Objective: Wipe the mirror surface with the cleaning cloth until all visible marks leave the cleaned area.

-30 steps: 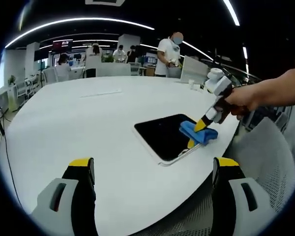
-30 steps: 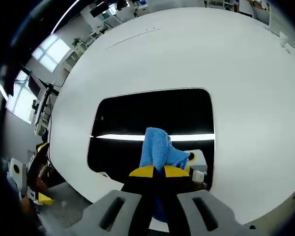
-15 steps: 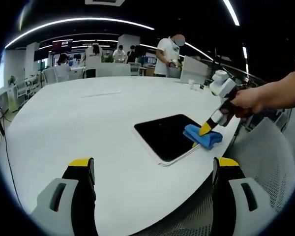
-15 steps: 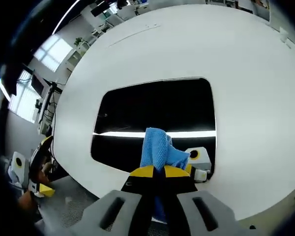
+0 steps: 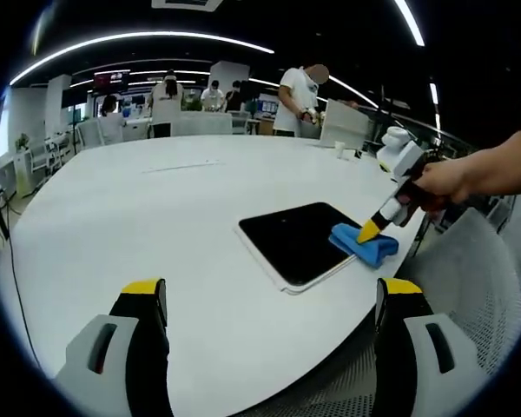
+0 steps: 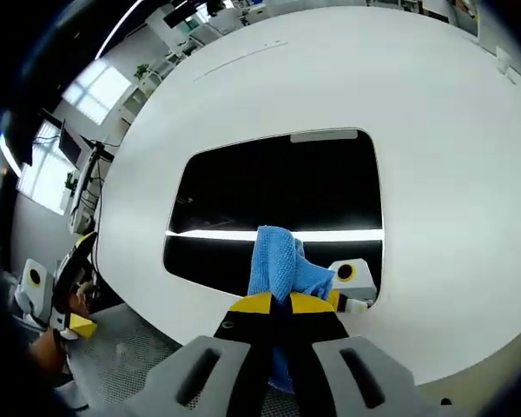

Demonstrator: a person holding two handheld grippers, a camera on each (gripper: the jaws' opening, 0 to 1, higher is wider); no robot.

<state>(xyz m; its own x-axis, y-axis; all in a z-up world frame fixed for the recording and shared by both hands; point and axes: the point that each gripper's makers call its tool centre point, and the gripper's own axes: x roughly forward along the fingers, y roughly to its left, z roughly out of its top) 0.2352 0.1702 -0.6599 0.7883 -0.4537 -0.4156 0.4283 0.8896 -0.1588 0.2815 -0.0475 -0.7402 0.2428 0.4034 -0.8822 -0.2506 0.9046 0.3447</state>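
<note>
A dark rectangular mirror (image 5: 293, 241) (image 6: 278, 200) with a pale rim lies flat on the white table (image 5: 139, 226). My right gripper (image 6: 275, 302) (image 5: 366, 233) is shut on a blue cleaning cloth (image 6: 278, 261) (image 5: 365, 245), pressing it on the mirror's near right edge. A hand (image 5: 438, 178) holds that gripper. My left gripper (image 5: 269, 300) stands open over the table's near edge, well short of the mirror, with nothing between its yellow-tipped jaws.
The table (image 6: 434, 130) curves away round the mirror, with bare room to the left and behind. A mesh chair (image 5: 469, 287) stands past the table's right edge. Several people (image 5: 297, 100) and desks stand far behind.
My right gripper has dragged the cloth across the mirror toward its right edge and the table rim. The left gripper has stayed still.
</note>
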